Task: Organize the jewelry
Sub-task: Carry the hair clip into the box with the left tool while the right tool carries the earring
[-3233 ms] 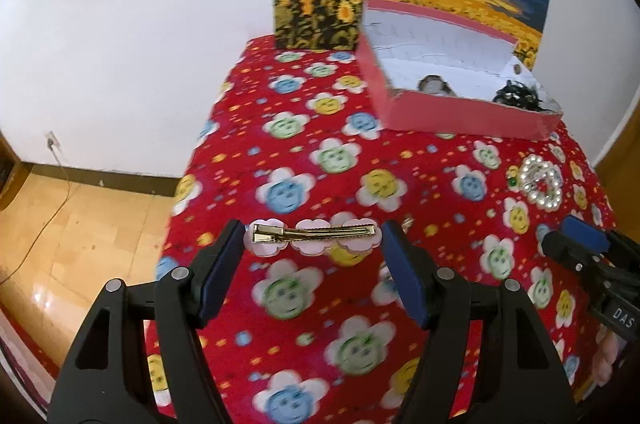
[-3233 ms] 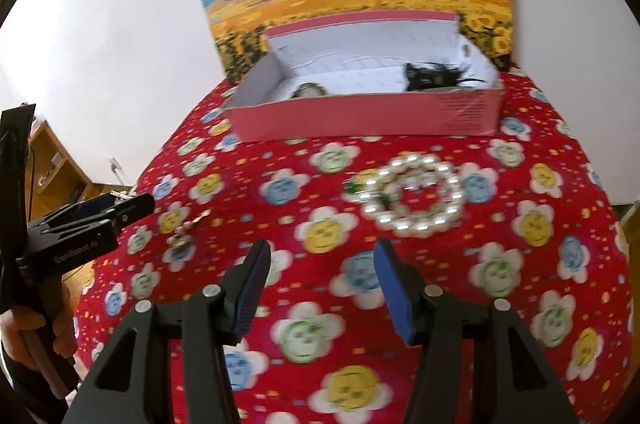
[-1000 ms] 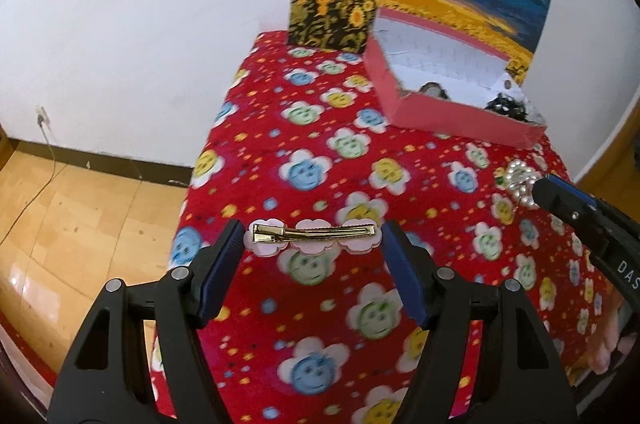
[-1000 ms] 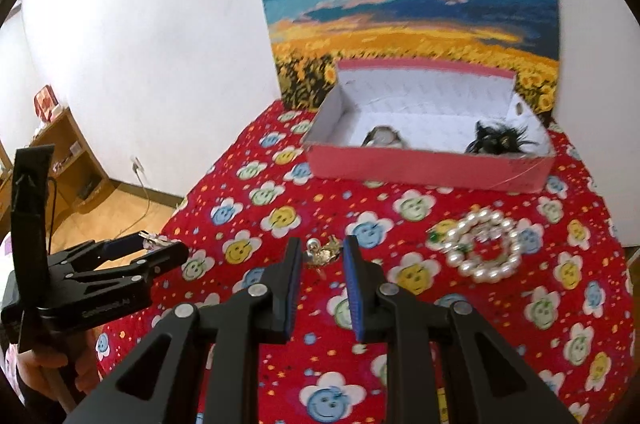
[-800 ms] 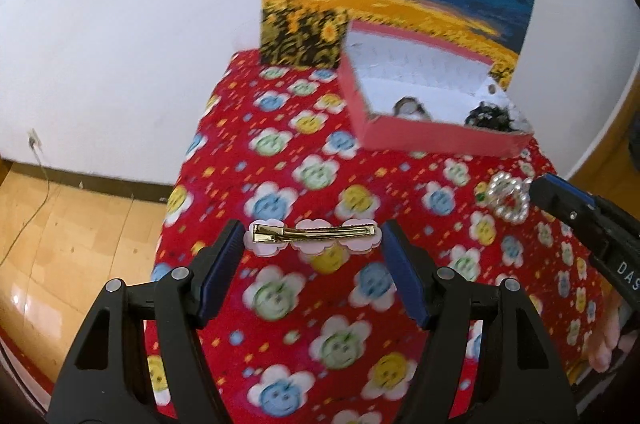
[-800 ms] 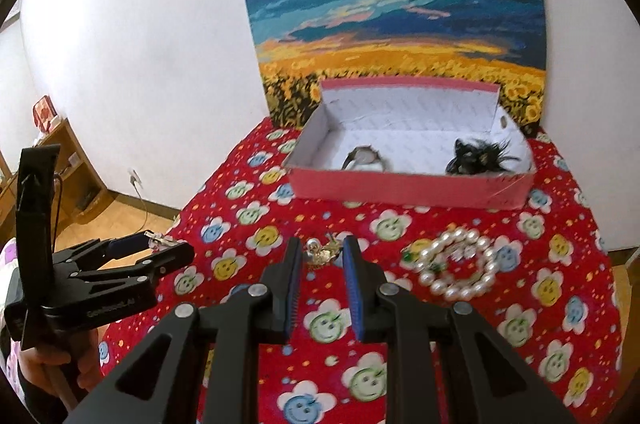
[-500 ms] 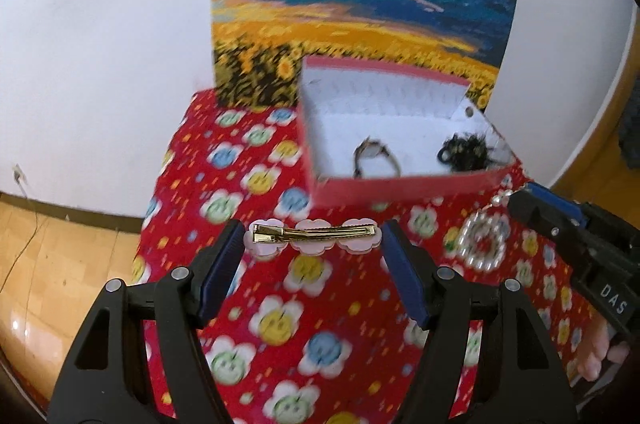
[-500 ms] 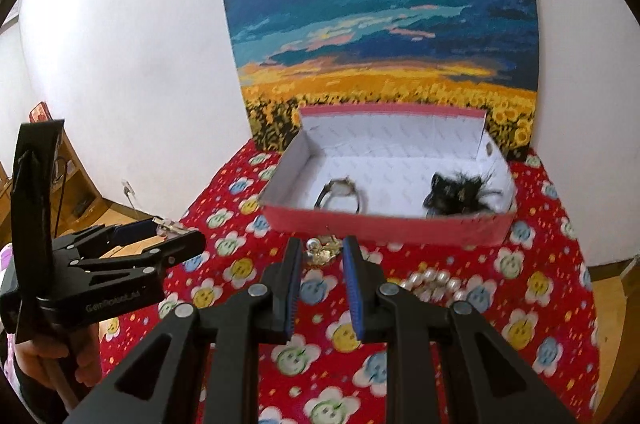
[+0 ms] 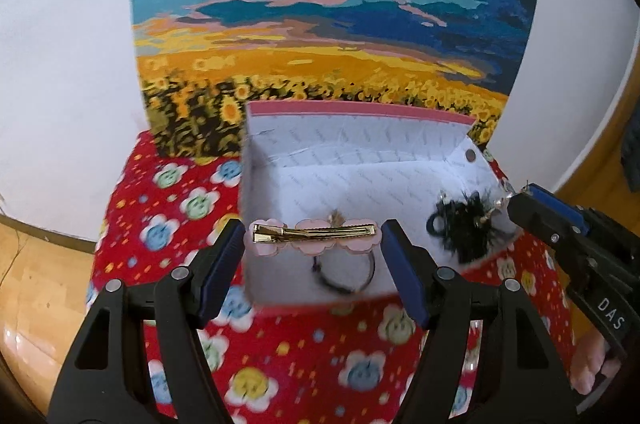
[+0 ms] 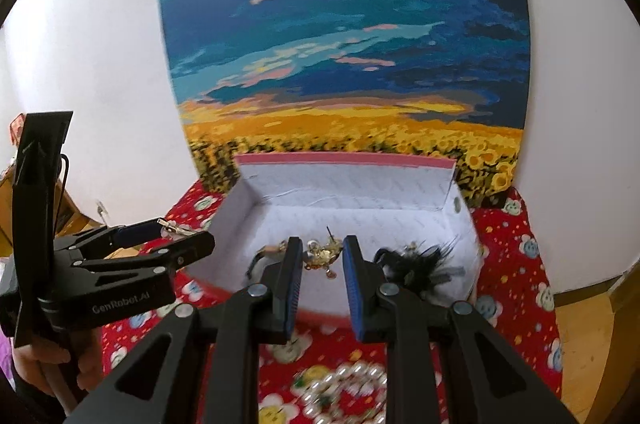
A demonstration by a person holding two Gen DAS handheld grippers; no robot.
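Surroundings: a table under a red flower-print cloth (image 9: 280,356) stands against a white wall; a sunflower-field painting (image 9: 332,24) leans behind it, at 12 o'clock from the box.
Box: 1 pink box with a white lining (image 9: 360,160), open at the top, sits at the far end of the table, in front of the painting.
In the box: 1 black feathery hair piece (image 9: 464,228) at the right end, and 1 thin bracelet or bangle (image 9: 348,276) near the front wall; what kind it is I cannot tell.
In the way: the box's front wall stands between both tools and the box floor; in the left wrist view the clip covers part of the bangle.
Left hand-held gripper (image 9: 314,236): jaws set fairly wide, clamped end to end on 1 gold hair clip with pink scalloped trim (image 9: 314,236), held level across the gap, over the front left part of the box.
Right hand-held gripper (image 10: 322,256): jaws narrow, pinching 1 small gold ornament with beads (image 10: 322,256), over the middle of the box.
Between the 2: in the left wrist view the right tool enters at 3 o'clock, its tip beside the black hair piece.
Pearl ring: 1 loop of pearl beads (image 10: 344,396) lies on the cloth at 6 o'clock from the box, blurred.
Person: 1 hand (image 10: 44,364) shows at the lower left of the right wrist view, around the left tool's handle.
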